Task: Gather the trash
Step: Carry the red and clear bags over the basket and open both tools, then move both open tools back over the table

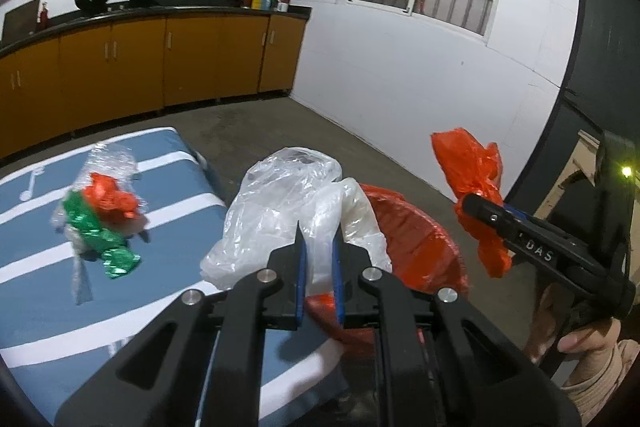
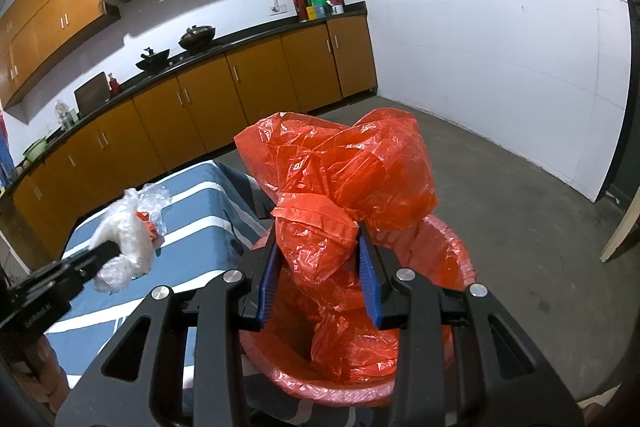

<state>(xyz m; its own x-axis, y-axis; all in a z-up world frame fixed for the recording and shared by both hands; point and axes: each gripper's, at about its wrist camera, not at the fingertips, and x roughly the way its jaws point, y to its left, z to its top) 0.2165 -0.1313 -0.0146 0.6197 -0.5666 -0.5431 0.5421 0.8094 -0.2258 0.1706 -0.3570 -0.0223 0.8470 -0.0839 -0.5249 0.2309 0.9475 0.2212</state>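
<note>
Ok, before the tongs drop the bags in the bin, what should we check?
1. Left tongs holding the clear plastic bag: ok.
2. Right tongs holding the orange plastic bag: ok.
3. Orange bag above the red-lined bin: ok.
4. Clear bag above the bin: not ok, it hangs over the bin's edge beside the striped blue table.
5. Room left inside the bin: cannot tell.
6. Table trash all collected: not ok, a green, orange and clear wrapper bundle remains.
</note>
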